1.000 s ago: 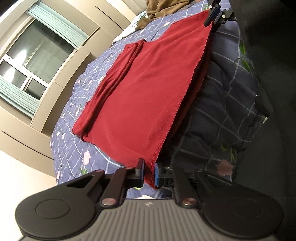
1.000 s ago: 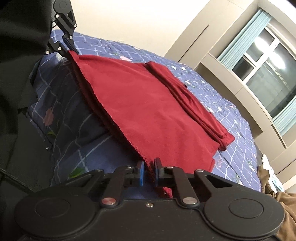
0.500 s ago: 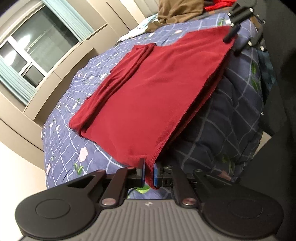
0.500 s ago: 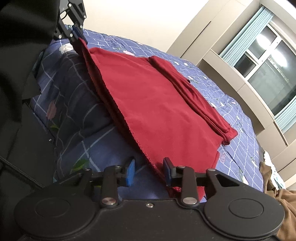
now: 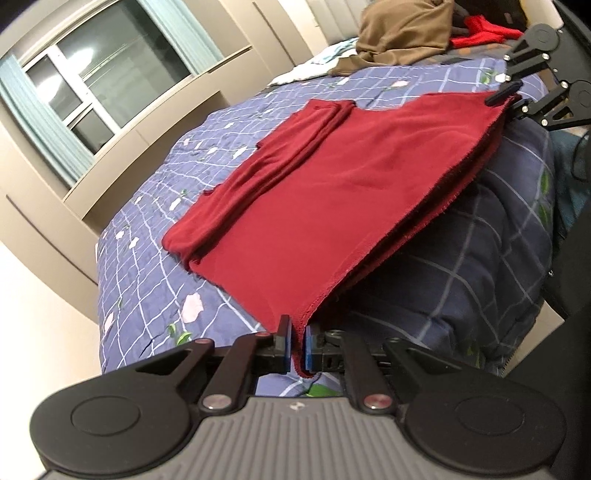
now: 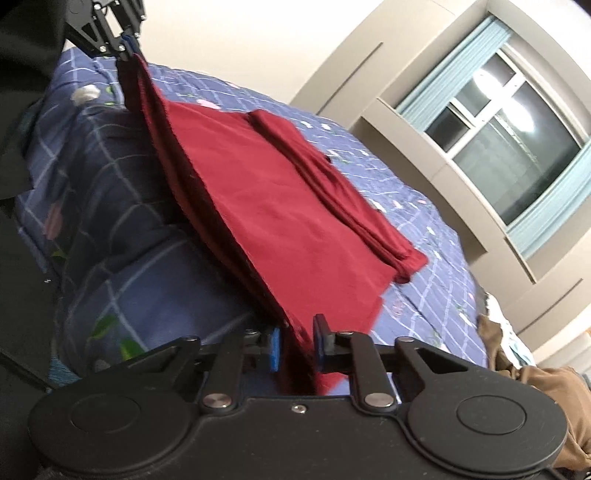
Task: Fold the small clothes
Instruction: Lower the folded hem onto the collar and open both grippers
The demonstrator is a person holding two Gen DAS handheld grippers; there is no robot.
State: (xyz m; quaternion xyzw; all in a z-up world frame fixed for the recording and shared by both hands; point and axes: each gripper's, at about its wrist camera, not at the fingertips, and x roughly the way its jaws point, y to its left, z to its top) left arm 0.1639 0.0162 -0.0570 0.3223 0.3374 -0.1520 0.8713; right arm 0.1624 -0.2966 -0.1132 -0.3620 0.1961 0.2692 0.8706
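Observation:
A dark red garment (image 5: 332, 192) lies flat on the blue checked quilt (image 5: 155, 258), its sleeves folded in along the far side. My left gripper (image 5: 297, 347) is shut on one near corner of the hem and holds it off the bed edge. In the right wrist view the same garment (image 6: 280, 206) runs to my right gripper (image 6: 297, 343). Its jaws are closing with the other hem corner between them, and a sliver of gap shows at the left pad. Each gripper shows in the other's view: the right gripper (image 5: 506, 94) and the left gripper (image 6: 127, 44).
A heap of brown clothes (image 5: 399, 33) and a red item (image 5: 484, 31) sit at the far end of the bed. Cabinets and a window (image 6: 509, 147) line the far wall. A person's dark clothing (image 6: 18, 184) stands against the near bed edge.
The right gripper opened off its hem corner half a second ago and has narrowed on it again. The left gripper has risen and rolled, lifting its corner; the hem hangs tauter.

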